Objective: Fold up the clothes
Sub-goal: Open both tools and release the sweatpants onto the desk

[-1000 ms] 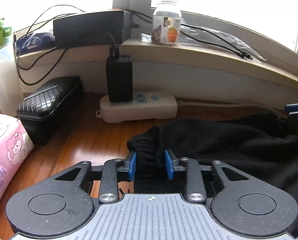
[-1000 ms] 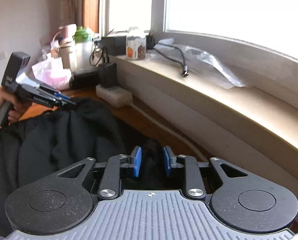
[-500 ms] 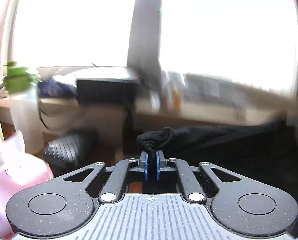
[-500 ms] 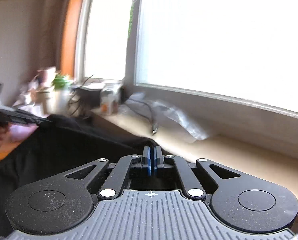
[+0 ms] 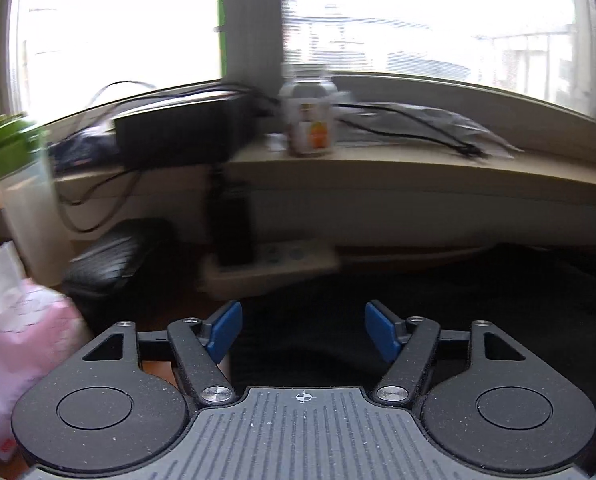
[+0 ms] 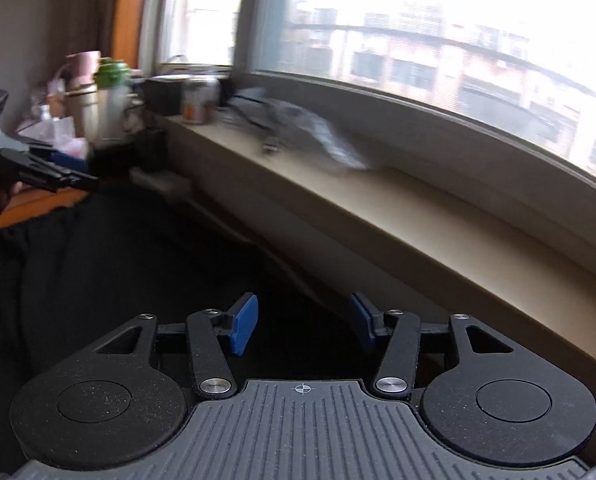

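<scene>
Both sets of jaws have just been opened: half a second back each was pinched on an edge of the black garment (image 5: 438,312), and now that cloth has been let go and lies spread below and ahead of them. On the left gripper (image 5: 302,330) the blue pads are spread wide with nothing pressed between, only dark fabric seen underneath. On the right gripper (image 6: 302,326) a middling gap is shown, likewise empty. So one fold looks to have been laid down, probably. As for writing, nothing can be read: the jar (image 5: 309,114) ahead of the left jaws is too blurred, only an orange picture made out.
</scene>
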Demonstrator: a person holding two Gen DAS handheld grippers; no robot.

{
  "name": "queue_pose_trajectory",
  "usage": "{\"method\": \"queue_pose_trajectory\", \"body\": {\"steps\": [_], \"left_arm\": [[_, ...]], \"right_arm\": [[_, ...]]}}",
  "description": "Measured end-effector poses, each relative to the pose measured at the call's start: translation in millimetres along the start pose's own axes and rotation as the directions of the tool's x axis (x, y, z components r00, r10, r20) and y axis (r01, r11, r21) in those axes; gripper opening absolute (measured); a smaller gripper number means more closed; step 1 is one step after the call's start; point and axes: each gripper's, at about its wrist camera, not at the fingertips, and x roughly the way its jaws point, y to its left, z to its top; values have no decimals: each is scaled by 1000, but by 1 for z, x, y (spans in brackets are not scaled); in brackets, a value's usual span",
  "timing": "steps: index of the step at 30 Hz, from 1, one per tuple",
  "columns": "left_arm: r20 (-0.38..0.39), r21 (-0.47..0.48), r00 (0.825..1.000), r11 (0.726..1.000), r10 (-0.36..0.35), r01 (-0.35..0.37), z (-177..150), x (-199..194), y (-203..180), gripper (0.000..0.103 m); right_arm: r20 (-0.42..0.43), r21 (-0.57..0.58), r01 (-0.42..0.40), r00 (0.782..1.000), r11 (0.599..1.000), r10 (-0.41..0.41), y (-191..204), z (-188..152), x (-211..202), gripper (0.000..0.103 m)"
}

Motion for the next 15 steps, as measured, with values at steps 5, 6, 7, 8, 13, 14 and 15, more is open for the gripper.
{"method": "queue_pose_trajectory", "body": {"steps": [5, 6, 7, 8, 13, 14, 15], "left_arm": [[2, 58, 993, 991, -122, 122, -1, 13, -60, 76], [2, 68, 989, 987, -149, 148, -1, 16, -73, 76], [4, 75, 984, 981, -179, 179, 1, 19, -86, 77], [3, 79, 978, 975, -211, 210, 2, 20, -99, 78], [-13, 123, 941, 933, -339, 338, 2, 29, -166, 78], [-16, 133, 936, 927, -352, 351, 0, 30, -176, 78], [-21, 137, 931, 921, -365, 364, -2, 33, -185, 78]], "right_arm": [[-24, 36, 136, 991, 990, -135, -62, -30, -84, 51], [-29, 42, 172, 985, 984, -171, -76, -37, -106, 51], [-33, 52, 210, 977, 976, -209, -88, -43, -128, 51], [-38, 65, 249, 968, 966, -247, -100, -50, -149, 51], [-80, 140, 407, 913, 903, -399, -148, -93, -239, 51], [-96, 163, 424, 906, 891, -413, -155, -105, -248, 51], [-111, 185, 441, 897, 878, -427, -161, -118, -256, 51]]}}
